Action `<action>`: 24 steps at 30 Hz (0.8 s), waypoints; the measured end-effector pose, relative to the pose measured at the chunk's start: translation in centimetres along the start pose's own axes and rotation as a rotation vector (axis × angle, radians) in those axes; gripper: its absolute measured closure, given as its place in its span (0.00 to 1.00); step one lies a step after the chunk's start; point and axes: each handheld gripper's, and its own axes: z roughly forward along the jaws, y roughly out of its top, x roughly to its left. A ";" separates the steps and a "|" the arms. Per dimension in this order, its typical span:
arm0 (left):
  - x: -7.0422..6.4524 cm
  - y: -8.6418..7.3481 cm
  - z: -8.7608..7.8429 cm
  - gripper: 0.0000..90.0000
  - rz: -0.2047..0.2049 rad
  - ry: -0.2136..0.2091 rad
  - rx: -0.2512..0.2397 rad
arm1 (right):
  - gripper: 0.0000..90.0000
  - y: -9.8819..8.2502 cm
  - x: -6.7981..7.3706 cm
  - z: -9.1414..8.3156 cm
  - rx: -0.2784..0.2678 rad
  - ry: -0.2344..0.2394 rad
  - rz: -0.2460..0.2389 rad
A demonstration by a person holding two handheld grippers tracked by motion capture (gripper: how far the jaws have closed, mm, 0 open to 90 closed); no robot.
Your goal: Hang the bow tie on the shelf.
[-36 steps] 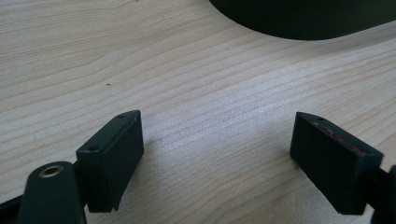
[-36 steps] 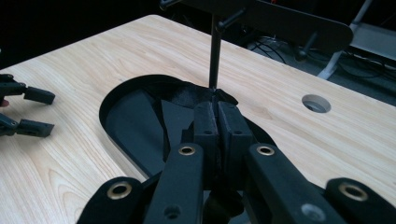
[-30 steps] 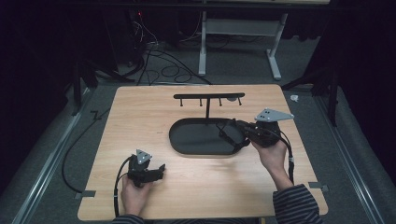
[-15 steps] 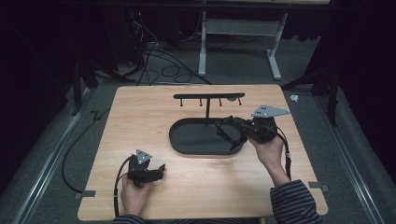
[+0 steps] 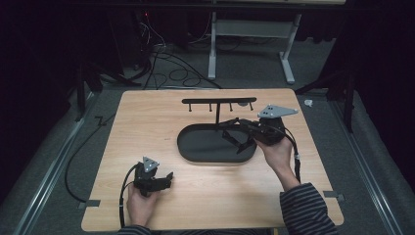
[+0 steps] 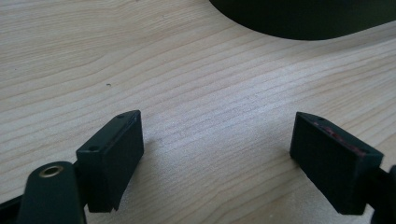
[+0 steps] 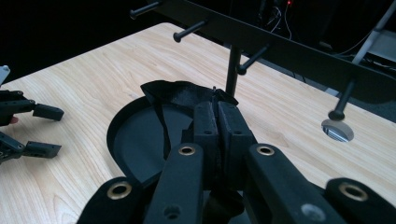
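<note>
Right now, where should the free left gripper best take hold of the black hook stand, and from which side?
Probably the thin upright post, bare between the oval tray and the hook bar, coming level from its left in the high view. The right gripper, shut on a black piece, crowds its right side.

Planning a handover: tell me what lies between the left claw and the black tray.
Bare table between left claw and tray, per left gripper view.

Black right gripper (image 5: 230, 133), grey three-cornered plate, striped sleeve (image 5: 306, 210).
</note>
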 end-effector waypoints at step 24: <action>0.0 0.0 0.0 0.20 0.001 0.000 0.001 | 0.98 2.4 0.1 1.7 0.001 0.017 -0.015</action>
